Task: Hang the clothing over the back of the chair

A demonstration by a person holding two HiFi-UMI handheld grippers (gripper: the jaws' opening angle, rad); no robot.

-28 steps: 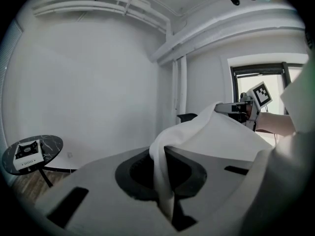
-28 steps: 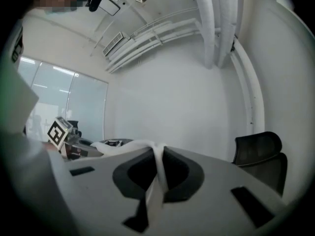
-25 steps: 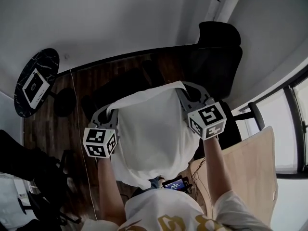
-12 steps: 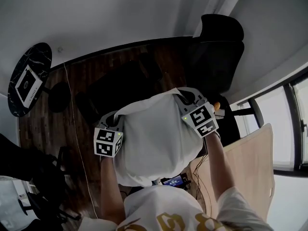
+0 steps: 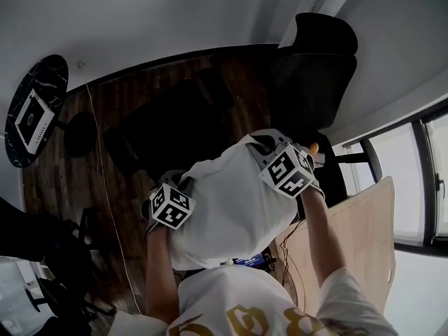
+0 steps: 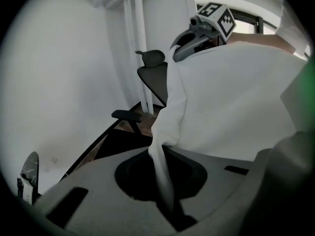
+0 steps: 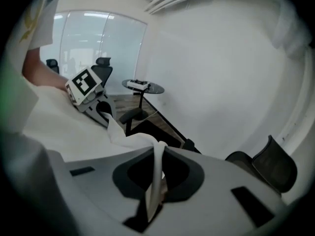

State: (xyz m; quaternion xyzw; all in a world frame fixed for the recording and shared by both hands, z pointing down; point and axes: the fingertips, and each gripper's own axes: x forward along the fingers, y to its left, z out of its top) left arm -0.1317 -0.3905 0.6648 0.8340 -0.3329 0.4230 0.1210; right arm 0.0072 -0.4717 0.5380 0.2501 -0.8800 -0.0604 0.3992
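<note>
A white garment (image 5: 231,208) hangs spread between my two grippers, just in front of my body. My left gripper (image 5: 175,184) is shut on its left top edge, and a strip of cloth runs through the closed jaws (image 6: 165,191). My right gripper (image 5: 262,145) is shut on the right top edge, where the cloth (image 7: 155,181) is pinched the same way. Both point downward. A black chair (image 5: 182,124) stands low in front of the garment, its armrest (image 6: 125,114) showing in the left gripper view. A second black high-backed chair (image 5: 318,68) with a headrest stands at the far right.
A round dark side table (image 5: 35,110) with a white box on it stands at the far left on the dark wood floor. A light wooden tabletop (image 5: 357,236) lies at my right, by the window. A thin cable (image 5: 105,173) runs across the floor.
Both grippers have come down with the garment and tipped their jaws downward. The cloth now sits lower and more bunched between them.
</note>
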